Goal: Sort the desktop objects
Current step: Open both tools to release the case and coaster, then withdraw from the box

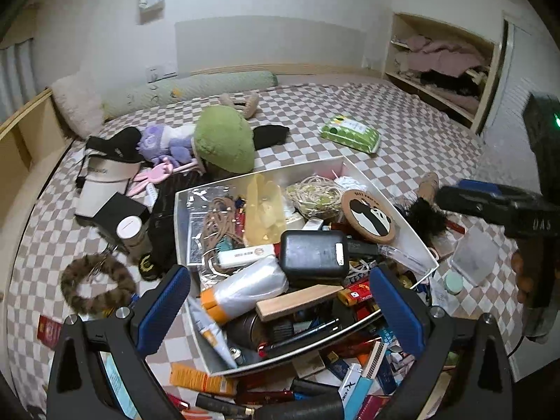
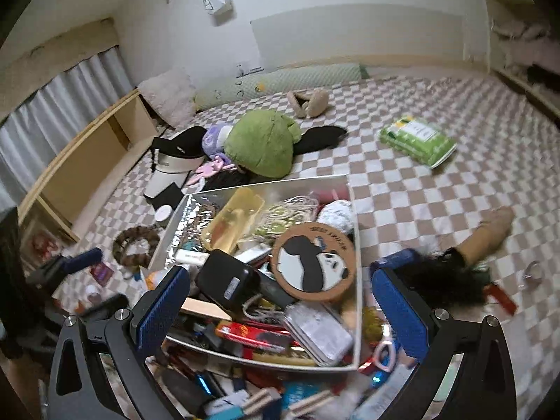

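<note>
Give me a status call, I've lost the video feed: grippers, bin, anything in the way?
Left gripper open, empty. Right gripper open, empty. White bin heaped full on checkered bed. Loose clutter crowds bin's near edge.

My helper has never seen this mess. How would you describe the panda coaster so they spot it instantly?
Find the white bin on the checked bed. The coaster lies on top of the clutter near the bin's right wall. It is the only round cork disc, printed with a black-and-white panda.
</note>
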The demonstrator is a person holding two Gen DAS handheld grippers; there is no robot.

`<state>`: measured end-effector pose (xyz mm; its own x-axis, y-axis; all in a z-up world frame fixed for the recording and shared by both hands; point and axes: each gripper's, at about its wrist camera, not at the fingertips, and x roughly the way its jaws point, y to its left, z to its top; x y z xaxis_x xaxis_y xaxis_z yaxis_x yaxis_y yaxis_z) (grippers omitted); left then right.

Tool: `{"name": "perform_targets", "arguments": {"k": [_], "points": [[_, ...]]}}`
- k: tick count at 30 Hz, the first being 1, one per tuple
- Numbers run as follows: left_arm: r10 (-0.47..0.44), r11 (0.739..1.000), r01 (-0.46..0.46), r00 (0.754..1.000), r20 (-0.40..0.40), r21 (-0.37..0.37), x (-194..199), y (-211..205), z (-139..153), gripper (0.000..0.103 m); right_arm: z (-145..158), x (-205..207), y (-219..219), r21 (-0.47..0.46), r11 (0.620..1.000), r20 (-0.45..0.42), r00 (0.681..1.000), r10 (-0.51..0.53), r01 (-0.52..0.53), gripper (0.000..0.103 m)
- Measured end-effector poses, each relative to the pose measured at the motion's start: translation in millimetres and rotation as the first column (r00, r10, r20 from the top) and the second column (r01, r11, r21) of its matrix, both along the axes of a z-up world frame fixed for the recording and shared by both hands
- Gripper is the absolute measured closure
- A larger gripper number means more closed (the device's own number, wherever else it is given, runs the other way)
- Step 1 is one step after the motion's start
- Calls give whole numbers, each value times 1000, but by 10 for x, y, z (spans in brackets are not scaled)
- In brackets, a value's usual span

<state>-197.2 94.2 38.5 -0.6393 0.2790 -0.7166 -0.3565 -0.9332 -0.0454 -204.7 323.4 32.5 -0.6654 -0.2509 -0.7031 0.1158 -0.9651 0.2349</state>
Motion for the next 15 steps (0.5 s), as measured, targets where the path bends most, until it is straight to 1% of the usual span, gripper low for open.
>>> {"name": "perform_targets", "arguments": {"k": [4,9,12,15], "points": [[45,998,-45,999,-12,31,136,-136,100,0,100,194,9,72,997,-36,999,-13,15,0],[88,995,-86,996,-27,53,293,-252,226,0,236,420,1,112,994,-71,997,-9,17,0],[90,995,-88,995,-42,47,391,-275,292,0,313,550,-41,134,991,-86,996,10,1,0],[94,996,-93,993,-69,15,511,-267,355,0,383,677,-118,160,987,-105,994,30,-13,0]]}}
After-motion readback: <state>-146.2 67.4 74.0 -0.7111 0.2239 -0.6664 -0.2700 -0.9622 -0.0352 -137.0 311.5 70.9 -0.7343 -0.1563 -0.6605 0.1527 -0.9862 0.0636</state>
